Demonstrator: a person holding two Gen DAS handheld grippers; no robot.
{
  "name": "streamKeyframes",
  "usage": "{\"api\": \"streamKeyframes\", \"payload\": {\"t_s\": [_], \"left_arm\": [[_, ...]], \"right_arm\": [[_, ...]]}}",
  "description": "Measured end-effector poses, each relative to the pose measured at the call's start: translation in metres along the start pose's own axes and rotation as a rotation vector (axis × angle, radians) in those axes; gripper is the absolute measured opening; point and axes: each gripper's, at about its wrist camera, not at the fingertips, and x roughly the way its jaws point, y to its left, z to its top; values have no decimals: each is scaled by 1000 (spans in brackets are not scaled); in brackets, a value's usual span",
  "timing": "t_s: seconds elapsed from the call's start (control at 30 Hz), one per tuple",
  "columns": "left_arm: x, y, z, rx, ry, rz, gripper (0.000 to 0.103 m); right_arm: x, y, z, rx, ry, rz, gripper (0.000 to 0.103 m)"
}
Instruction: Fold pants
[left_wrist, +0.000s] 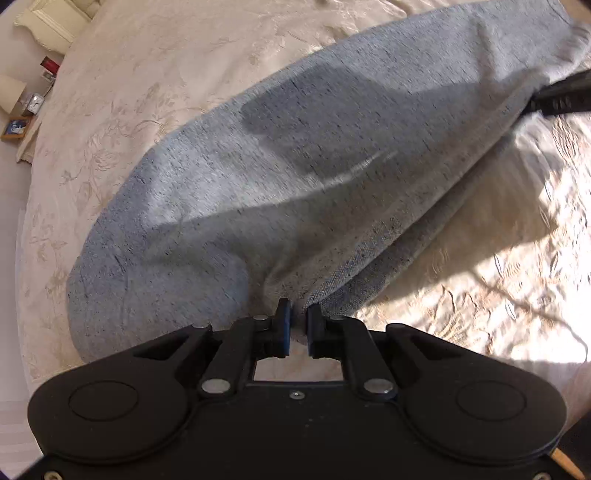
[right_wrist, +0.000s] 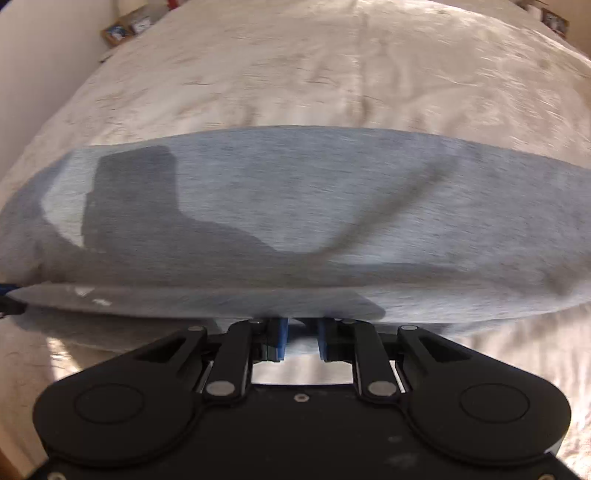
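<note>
On the cream embroidered bedspread (left_wrist: 110, 110), we hold the grey-blue pants (left_wrist: 295, 166) by one long edge.

Our left gripper (left_wrist: 298, 325) is pinched on a bunched fold of the near edge, and our right gripper (right_wrist: 301, 338) is clamped on the same edge further along, its dark body showing at the far right of the left wrist view. The pants run as one long band across the bed (right_wrist: 295, 74), their long axis stretching from hand to hand, with the rest of the cloth lying away from both grippers. We judge the coming move must carry this edge forward, across the long axis, both hands equally near. We can read no brand, label or writing on the cloth; the boxes on the side table (left_wrist: 14, 127) are too small to make out.
</note>
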Motion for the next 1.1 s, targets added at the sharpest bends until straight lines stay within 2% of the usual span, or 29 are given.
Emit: {"api": "streamKeyframes", "payload": {"t_s": [0.1,0.17,0.23,0.33,0.4,0.47,0.57,0.67,0.77,0.8,0.9,0.93,0.97,1.03,1.1], "left_arm": [[10,-16,-16,63,56,-24,19],[11,-20,-25,102,83,-37,18],[1,-15,-28,89,71,-87,18],[-25,4,-18,-16,-5,-180,20],[-32,12,-1,-114,-57,-201,20],[-27,13,21,-198,-90,-206,20],[-3,4,54,-287,-107,-222,20],[25,-6,80,-301,-98,-199,20],[55,-6,97,-297,-41,-85,24],[60,-1,99,-318,-28,-57,24],[55,24,106,-451,-1,-49,22],[49,30,107,-485,-12,-45,22],[40,35,109,-515,-36,-43,22],[27,38,117,-530,-78,-43,22],[24,34,129,-504,-86,-39,22]], "right_arm": [[-5,-66,-8,140,-14,-124,15],[-11,-98,-11,214,-6,-192,18],[-25,-129,-16,290,-8,-242,19],[-52,-150,-20,334,-72,-282,22],[-70,-149,-18,311,-147,-254,22],[-74,-142,-12,257,-175,-181,22],[-56,-115,5,142,-149,-52,22],[-31,-97,14,27,-101,-2,21],[-4,-103,18,-42,-45,-38,20],[4,-115,20,-38,-45,-62,17],[8,-149,32,28,-47,-134,17],[5,-156,37,40,-47,-165,23],[0,-161,41,47,-61,-178,23],[-15,-174,47,60,-128,-151,24],[-16,-186,56,53,-146,-151,25]]}}
